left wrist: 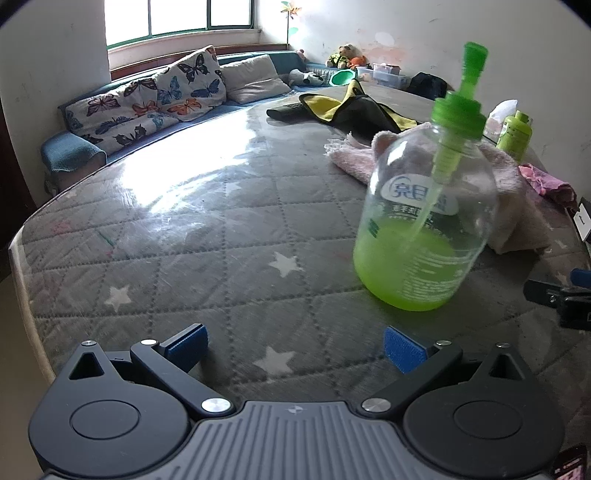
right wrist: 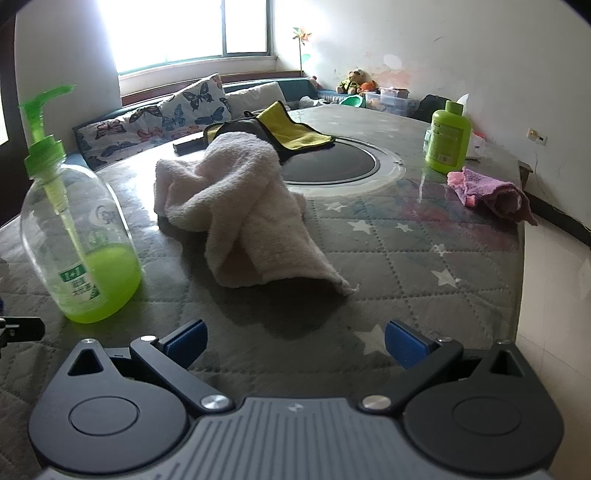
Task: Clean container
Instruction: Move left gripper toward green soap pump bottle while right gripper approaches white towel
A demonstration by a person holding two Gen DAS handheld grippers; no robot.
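Butterfly cushions (left wrist: 155, 96) on blue sofa under window (left wrist: 177, 18); stuffed toys (right wrist: 356, 82), storage boxes (right wrist: 393, 98) in corner; induction hob (right wrist: 332, 164) set in worktop (left wrist: 221, 240).

On the clear pump bottle (left wrist: 424, 221) ahead of me, the white oval label carries large Chinese characters, of which I can read only 亮. The lines of small white print below stay too fine to read. From my other side, its green label shows "1+1". Print on the small green bottle (right wrist: 447, 136) is unreadable.
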